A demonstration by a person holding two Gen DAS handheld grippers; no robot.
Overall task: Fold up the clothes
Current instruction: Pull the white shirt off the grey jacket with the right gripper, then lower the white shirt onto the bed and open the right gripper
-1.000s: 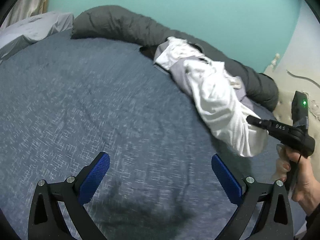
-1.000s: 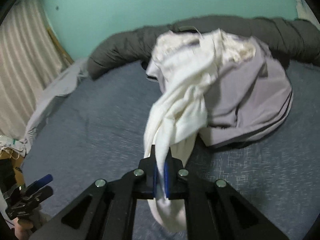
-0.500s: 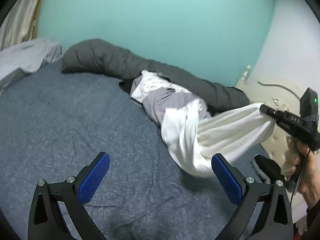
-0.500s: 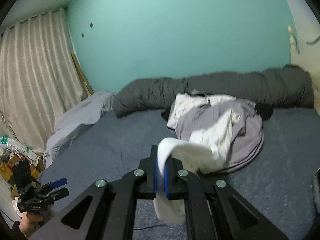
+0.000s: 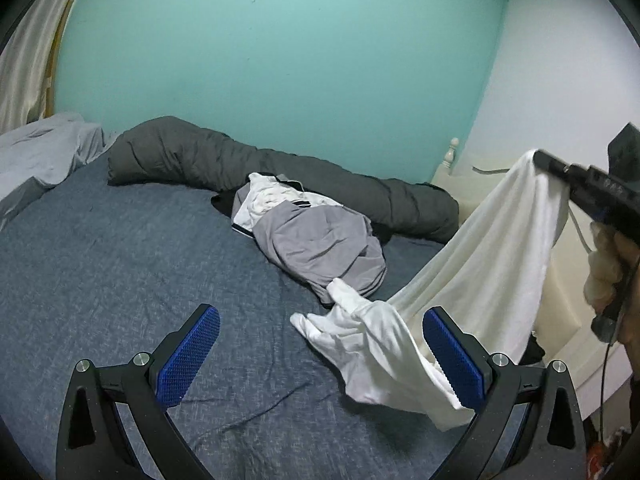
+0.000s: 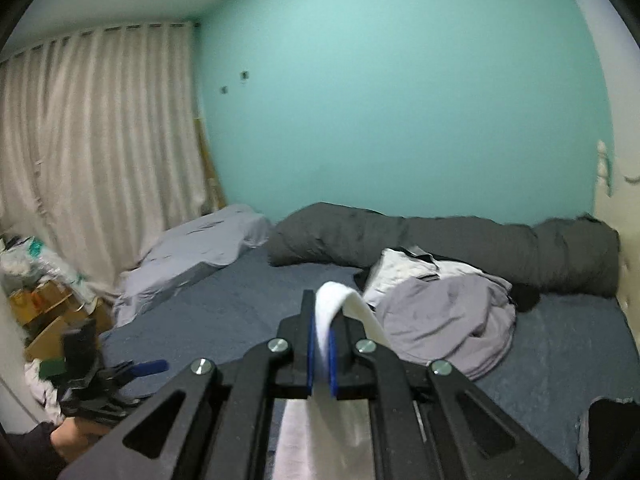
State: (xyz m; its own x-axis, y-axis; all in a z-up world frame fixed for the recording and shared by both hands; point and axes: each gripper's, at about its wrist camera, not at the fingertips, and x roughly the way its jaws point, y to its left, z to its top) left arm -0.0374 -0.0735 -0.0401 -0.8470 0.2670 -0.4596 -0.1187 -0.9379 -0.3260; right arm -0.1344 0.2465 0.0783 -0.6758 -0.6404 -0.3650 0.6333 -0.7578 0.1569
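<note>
Teal wall [image 5: 280,60] behind, cream curtain [image 6: 100,132] off to the side. Below, bed [image 5: 120,264] under a blue-grey flecked cover, filling most of both views. Along its far edge against the wall, long dark grey rolled duvet [image 5: 192,156]; at one end of that, pale grey pillow [image 6: 200,248]. In front of the duvet, heap of clothes [image 5: 320,240]: grey garment on top, white and black pieces beneath. Near the heap, white garment [image 5: 480,264] lifted at one corner, stretched in a slope down to the bed, lower end crumpled on the cover just beside the heap. Right tongs [image 6: 320,344] pressed together, pinching a fold of the white garment between the blue pads, raised well above the bed. Left tongs [image 5: 320,356] spread wide, nothing between the pads, hanging over the cover with the garment's lower end passing close by one pad.
</note>
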